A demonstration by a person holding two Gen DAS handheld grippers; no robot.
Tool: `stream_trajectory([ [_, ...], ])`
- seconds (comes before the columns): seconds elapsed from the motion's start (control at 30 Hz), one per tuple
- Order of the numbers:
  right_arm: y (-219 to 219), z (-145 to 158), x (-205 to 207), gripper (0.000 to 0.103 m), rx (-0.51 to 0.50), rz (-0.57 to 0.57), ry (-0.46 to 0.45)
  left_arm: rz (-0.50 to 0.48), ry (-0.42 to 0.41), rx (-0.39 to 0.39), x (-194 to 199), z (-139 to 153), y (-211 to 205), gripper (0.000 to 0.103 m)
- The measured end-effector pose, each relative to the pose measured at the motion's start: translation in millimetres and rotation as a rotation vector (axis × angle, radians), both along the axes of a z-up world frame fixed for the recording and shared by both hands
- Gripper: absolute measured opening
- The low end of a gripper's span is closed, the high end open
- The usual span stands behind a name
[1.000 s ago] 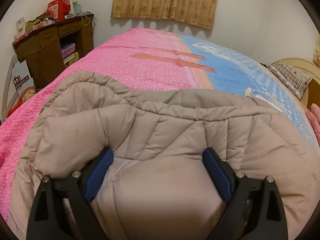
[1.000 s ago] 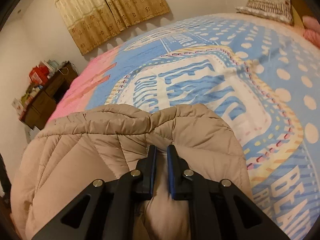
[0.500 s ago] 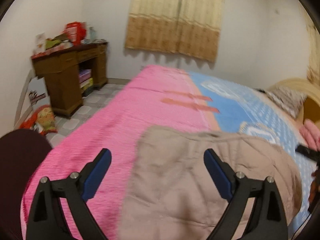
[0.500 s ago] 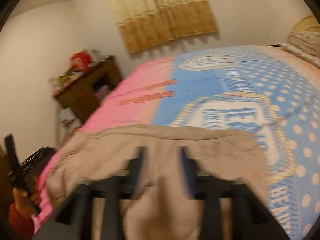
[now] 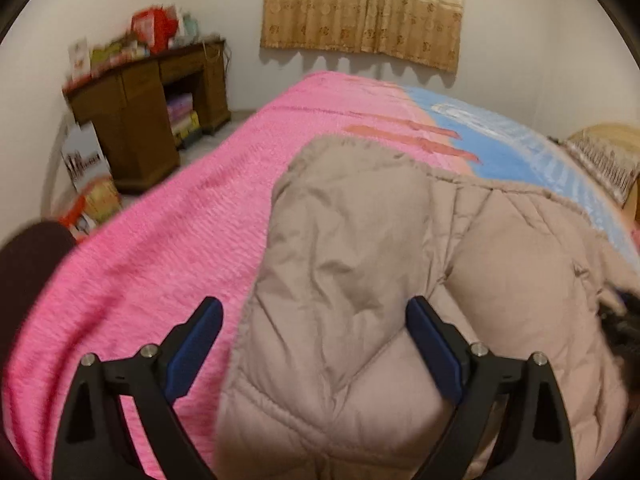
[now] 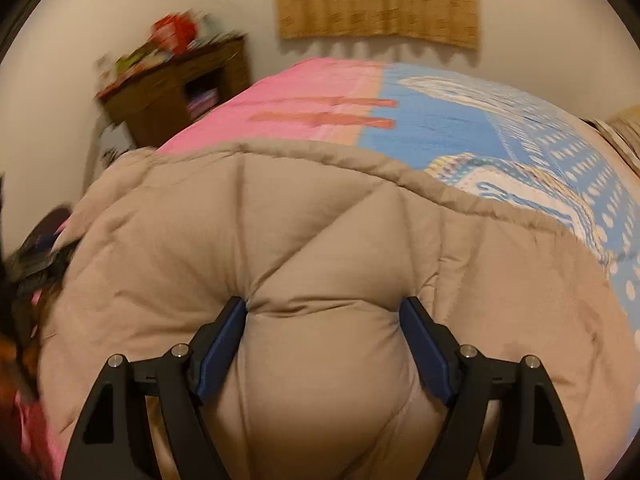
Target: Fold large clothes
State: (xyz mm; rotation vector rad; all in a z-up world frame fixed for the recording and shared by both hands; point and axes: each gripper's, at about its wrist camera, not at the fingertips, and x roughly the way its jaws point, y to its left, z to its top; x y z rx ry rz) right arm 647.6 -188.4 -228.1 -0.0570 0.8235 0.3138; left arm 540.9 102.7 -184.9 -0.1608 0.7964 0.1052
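A beige quilted puffer coat (image 5: 380, 280) lies folded on the bed, and it also fills the right wrist view (image 6: 320, 248). My left gripper (image 5: 314, 312) is open; its jaws straddle the coat's left edge, one over the pink cover and one over the coat. My right gripper (image 6: 324, 312) is open; its blue pads (image 6: 224, 336) press against a puffed section of the coat without closing on it.
The bed cover is pink (image 5: 160, 240) on the left and blue with white print (image 6: 520, 148) on the right. A brown wooden desk (image 5: 148, 108) with clutter stands at the back left. A curtain (image 5: 360, 8) hangs on the far wall. A pillow (image 5: 604, 160) lies at right.
My right gripper was shut on the coat and is now open. My left gripper stayed open, lifted away and came back down at the coat's left edge. Both views are blurred by motion.
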Motion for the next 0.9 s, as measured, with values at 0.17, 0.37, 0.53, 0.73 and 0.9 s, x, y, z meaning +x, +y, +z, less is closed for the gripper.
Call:
stream_trajectory([
  [0.17, 10.8, -11.5, 5.7, 0.080, -0.094, -0.015, -0.004, -0.005, -0.005, -0.072, -14.9, 11.3, 14.9, 0.096],
  [0.37, -8.7, 41.4, -24.5, 0.081, 0.087, -0.059, -0.058, 0.146, -0.124, -0.043, -92.6, 36.8, 45.6, 0.096],
  [0.53, 26.8, 61.6, -41.8, 0.033, 0.085, 0.024, -0.067, 0.363, -0.183, -0.257, -153.8, 27.7, 53.7, 0.096],
  [0.73, 42.9, 1.8, -25.0, 0.023, 0.056, 0.023, 0.047, 0.317, -0.123, -0.430, -171.9, -9.1, -1.3, 0.096],
  [0.9, 48.8, -15.1, -28.9, 0.023, 0.014, 0.024, 0.030, 0.354, -0.129, -0.523, -141.0, -34.5, -7.9, 0.096],
])
